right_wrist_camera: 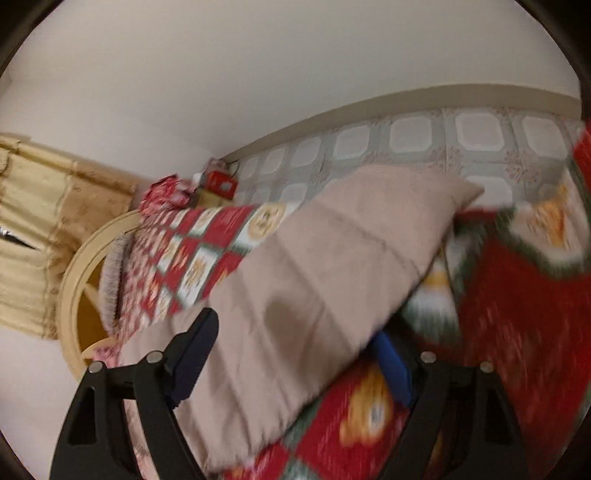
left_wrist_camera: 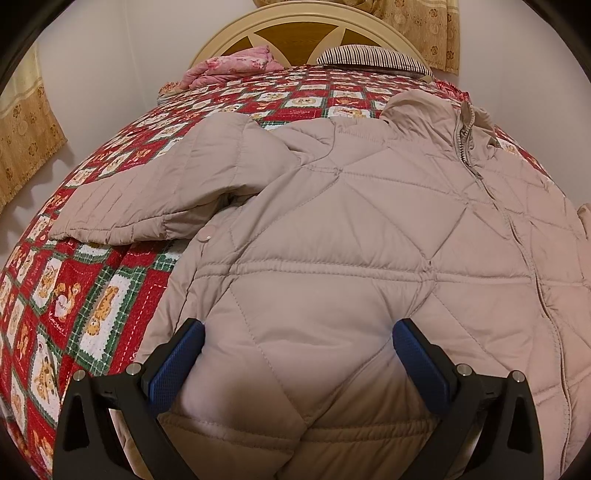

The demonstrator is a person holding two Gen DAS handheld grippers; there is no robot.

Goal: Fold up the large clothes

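Note:
A beige quilted puffer jacket (left_wrist_camera: 351, 229) lies front up on the bed, zipper (left_wrist_camera: 476, 166) running up the right side, its left sleeve (left_wrist_camera: 147, 199) spread out to the left. My left gripper (left_wrist_camera: 298, 339) is open, its blue-padded fingers (left_wrist_camera: 184, 354) straddling the jacket's lower hem panel and pressing on it. In the blurred right wrist view my right gripper (right_wrist_camera: 295, 343) is open around the jacket's other sleeve (right_wrist_camera: 332, 266), which stretches away toward its cuff.
The bed carries a red, green and white patchwork quilt (left_wrist_camera: 92, 295). A pink blanket (left_wrist_camera: 236, 66) and striped pillow (left_wrist_camera: 373, 55) lie by the cream headboard (left_wrist_camera: 295, 22). Curtains (left_wrist_camera: 26, 140) hang at both sides. Tiled floor (right_wrist_camera: 443, 140) lies beyond the bed's edge.

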